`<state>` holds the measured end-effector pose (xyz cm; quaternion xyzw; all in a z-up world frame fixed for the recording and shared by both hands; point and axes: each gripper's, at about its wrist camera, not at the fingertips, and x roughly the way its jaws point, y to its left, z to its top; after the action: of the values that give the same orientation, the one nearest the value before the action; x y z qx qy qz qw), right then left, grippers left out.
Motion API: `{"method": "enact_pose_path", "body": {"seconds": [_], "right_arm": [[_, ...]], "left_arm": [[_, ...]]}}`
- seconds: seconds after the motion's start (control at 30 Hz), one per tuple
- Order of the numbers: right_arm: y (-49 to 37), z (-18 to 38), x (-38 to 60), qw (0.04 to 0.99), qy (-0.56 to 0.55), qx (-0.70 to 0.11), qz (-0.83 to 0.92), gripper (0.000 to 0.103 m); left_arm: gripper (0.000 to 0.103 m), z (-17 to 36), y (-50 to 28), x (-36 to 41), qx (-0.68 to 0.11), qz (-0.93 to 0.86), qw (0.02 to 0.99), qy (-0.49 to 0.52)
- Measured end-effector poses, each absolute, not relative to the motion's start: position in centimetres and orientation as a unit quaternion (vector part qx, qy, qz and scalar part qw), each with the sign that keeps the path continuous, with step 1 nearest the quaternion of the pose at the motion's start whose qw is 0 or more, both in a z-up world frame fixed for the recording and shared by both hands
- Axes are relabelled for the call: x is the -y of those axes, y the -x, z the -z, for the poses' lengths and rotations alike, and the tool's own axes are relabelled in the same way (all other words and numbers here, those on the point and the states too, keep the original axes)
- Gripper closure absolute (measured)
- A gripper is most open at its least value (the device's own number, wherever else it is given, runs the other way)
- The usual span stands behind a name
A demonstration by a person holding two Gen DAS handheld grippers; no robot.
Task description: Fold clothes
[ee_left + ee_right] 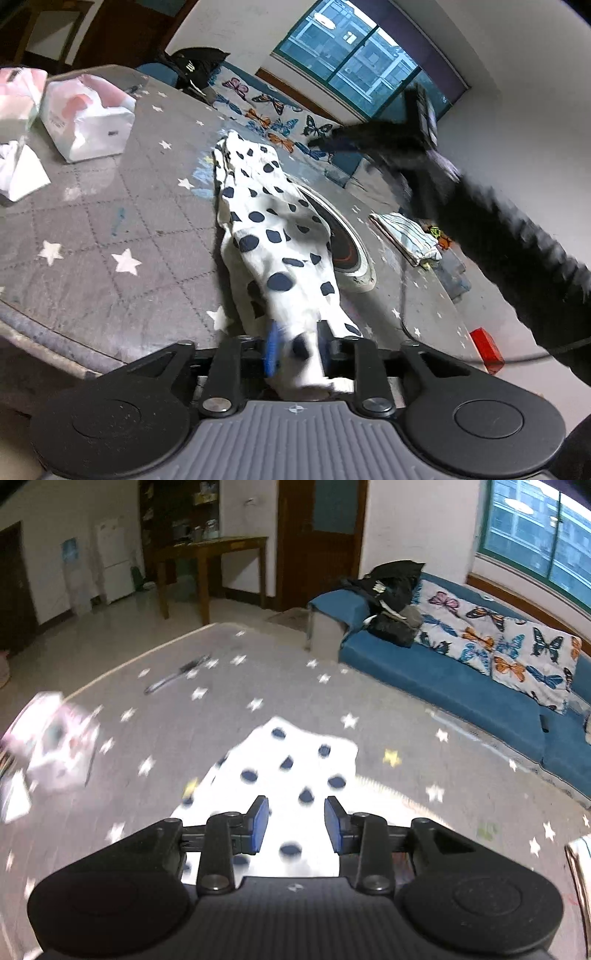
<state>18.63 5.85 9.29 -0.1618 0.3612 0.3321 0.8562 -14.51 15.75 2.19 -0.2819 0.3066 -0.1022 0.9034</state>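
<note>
Your left gripper (297, 350) has the near end of the dotted cloth (269, 229) between its pads; whether they press it you can't tell. Your right gripper (297, 825) stands parted and empty above the cloth. The cloth lies along the starred mat (110, 221), over a round disc (349, 247). Farther off, bags (86, 116) and a sofa (461, 686).

A grey star-patterned mat (110, 206) bears white-pink bags (88, 114), beside a blue sofa (461, 686) with butterfly cushions (517, 653).
</note>
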Motion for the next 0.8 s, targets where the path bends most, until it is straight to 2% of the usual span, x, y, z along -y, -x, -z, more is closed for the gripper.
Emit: {"method": "enact_pose_path", "body": {"seconds": [0.1,0.43,0.8], "right_arm": [[-15.9,-8.7,-4.2,0.844,0.177,-0.365,-0.351,0.069],[-4.7,-6.5,-1.4,0.782,0.211,-0.375,-0.451,0.069],[2.9,-2.7,-1.4,0.735,0.246,-0.378,-0.507,0.069]], "left_arm": [[0.065,-3.1,15.0,-16.0,-0.295,0.085,0.914,0.267],[0.070,-5.0,9.5,-15.0,-0.280,0.090,0.930,0.222],[0.072,-1.8,3.5,-13.1,-0.333,0.124,0.912,0.206]]}}
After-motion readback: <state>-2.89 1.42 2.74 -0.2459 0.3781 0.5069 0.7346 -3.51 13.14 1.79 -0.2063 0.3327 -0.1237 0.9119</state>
